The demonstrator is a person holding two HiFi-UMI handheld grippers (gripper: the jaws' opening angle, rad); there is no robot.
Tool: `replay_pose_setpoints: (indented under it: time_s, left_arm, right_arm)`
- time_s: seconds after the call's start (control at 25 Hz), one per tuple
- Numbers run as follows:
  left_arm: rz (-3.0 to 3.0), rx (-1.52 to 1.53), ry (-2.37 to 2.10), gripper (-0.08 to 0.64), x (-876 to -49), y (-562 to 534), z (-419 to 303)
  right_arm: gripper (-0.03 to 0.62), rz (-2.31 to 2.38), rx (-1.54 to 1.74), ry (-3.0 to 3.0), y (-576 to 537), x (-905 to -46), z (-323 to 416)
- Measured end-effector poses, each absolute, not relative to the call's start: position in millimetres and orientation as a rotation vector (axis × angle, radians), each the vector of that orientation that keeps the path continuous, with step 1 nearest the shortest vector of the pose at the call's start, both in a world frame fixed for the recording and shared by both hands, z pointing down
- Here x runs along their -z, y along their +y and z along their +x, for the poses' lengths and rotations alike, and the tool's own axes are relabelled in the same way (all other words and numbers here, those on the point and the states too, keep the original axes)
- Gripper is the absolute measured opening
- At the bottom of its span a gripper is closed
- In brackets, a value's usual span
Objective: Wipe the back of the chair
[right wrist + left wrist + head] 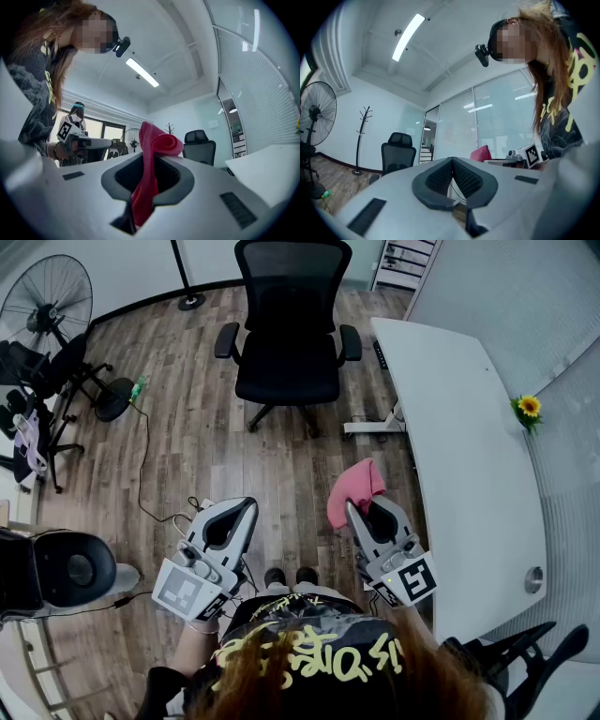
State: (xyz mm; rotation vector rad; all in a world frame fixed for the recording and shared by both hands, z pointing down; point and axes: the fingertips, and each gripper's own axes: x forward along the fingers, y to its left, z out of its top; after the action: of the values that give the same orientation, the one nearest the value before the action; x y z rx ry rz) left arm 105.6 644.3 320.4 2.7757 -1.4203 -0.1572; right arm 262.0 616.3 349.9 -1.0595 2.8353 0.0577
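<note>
Nearest the camera, the person held both tongs side by side above the wood floor [187, 456]. The left tongs [247, 505] were pressed together with nothing between them; in the left gripper view the ribbed pads [465, 177] met at their tips. The right tongs [360, 508] pinched a pink cloth [354, 486]. In the right gripper view the cloth [158, 141] stood bunched above the tips, and a strip of it ran down between the pads. Farther ahead, well apart from both tongs, the black chair [286, 329] stood on the floor. Its seat faced the person and its mesh back was on the far side, with nothing touching it. A white bench [469, 456] ran along the right, its far left corner near the chair's armrest. A sunflower [529, 407] showed at the bench's right edge. At far left stood a fan [47, 298].
</note>
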Motion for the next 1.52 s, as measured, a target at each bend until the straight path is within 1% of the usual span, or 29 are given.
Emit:
replay_pose_setpoints:
  time_s: [0.16, 0.44, 0.64, 0.96, 1.52]
  left_arm:
    - [2.788, 0.159, -1.419, -0.011, -315, 644, 103]
    - [2.798, 0.150, -1.404, -0.011, -313, 644, 110]
    - [2.809, 0.141, -1.397, -0.011, -313, 644, 110]
    - [2.812, 0.139, -1.358, -0.011, -316, 646, 114]
    - [2.746, 0.168, -1.366, -0.011, -331, 654, 75]
  right_arm:
    - [0.058, -1.049, -0.091, 2.829, 622, -343, 255]
    - [0.058, -1.032, -0.021, 2.825, 626, -341, 251]
    - [0.058, -1.012, -0.078, 2.831, 626, -340, 250]
    - [0.058, -0.935, -0.020, 2.804, 630, -334, 239]
    - [0.058, -0.942, -0.091, 2.855, 638, -338, 211]
